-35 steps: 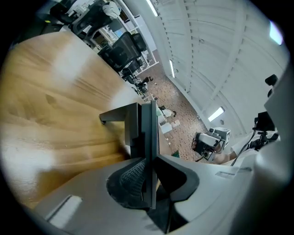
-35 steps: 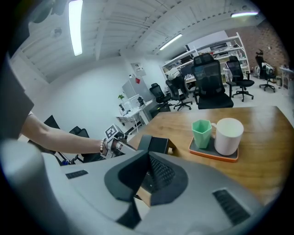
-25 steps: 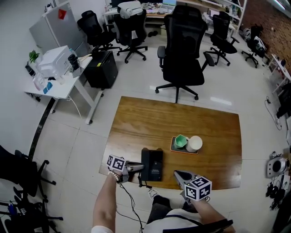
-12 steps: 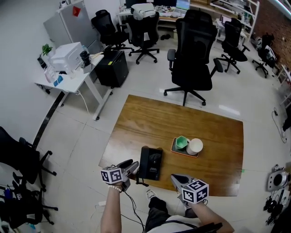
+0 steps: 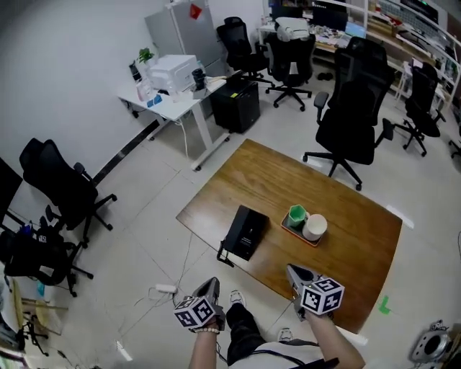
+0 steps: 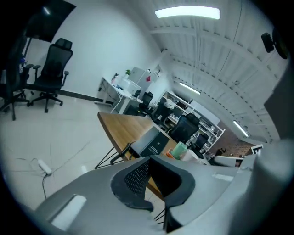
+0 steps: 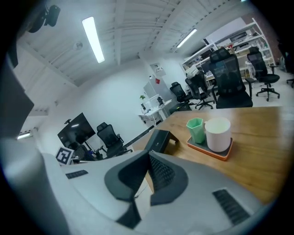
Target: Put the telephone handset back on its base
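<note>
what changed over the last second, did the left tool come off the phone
Yes. The left tool left the telephone's side and drew back off the table toward the person; it is now shut and empty. The person also stepped back and turned, so the head view swung. The right tool stayed shut by the near edge. The telephone, green cup and white cup on their tray stayed put.

Your office: pale tiled floor [image 5: 144,238], white walls.
You stand by a wooden desk [image 5: 274,180]; black office chairs [image 5: 358,119] ring it, a white side table [image 5: 189,103] carries what looks like a printer [image 5: 173,70], strip lights [image 6: 187,12] overhead.
</note>
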`<state>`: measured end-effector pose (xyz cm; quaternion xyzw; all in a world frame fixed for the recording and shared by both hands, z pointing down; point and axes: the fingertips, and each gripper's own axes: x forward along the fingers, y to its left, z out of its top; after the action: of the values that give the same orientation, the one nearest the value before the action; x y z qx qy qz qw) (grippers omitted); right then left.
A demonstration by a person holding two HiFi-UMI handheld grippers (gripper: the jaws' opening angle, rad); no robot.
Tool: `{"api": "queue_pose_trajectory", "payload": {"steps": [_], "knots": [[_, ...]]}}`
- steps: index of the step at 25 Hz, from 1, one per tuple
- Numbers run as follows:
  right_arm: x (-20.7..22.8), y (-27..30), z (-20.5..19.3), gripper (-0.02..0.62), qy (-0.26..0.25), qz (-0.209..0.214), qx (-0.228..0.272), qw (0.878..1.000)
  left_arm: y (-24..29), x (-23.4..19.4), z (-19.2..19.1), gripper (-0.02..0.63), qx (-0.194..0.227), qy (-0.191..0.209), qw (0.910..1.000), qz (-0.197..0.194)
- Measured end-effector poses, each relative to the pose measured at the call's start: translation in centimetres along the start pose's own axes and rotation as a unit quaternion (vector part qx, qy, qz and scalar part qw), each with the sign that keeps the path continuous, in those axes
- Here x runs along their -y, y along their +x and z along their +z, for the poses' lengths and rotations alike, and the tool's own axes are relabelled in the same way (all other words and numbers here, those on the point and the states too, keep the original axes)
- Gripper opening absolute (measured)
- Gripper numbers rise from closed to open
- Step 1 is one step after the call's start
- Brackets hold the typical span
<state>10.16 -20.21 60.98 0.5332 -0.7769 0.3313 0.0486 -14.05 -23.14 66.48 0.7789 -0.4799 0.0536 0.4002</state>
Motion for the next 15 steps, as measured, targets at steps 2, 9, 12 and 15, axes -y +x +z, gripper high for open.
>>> {"api": "queue_pose_trajectory", "payload": {"steps": [2, 9, 12, 15], "knots": [[-0.1, -1.2, -0.2, 0.011, -0.004, 0.013, 0.004, 1.000, -2.6, 1.0, -2.2, 0.008, 0.011, 0.014, 0.9995, 0.025], [-2.0, -5.0, -1.2, 0.011, -0.033, 0.064, 0.001, 0.997, -7.1, 5.1, -7.7, 0.008, 0.015, 0.046, 0.9963, 0.072], [-2.7, -6.9, -2.0, 0.011, -0.044, 0.080, -0.001, 0.996, -8.3, 7.0, -8.6, 0.008, 0.025, 0.063, 0.9942, 0.084], [-3.2, -8.4, -2.7, 0.011, -0.052, 0.091, -0.003, 0.994, -9.1, 8.5, -9.0, 0.008, 0.029, 0.080, 0.9920, 0.093]]}}
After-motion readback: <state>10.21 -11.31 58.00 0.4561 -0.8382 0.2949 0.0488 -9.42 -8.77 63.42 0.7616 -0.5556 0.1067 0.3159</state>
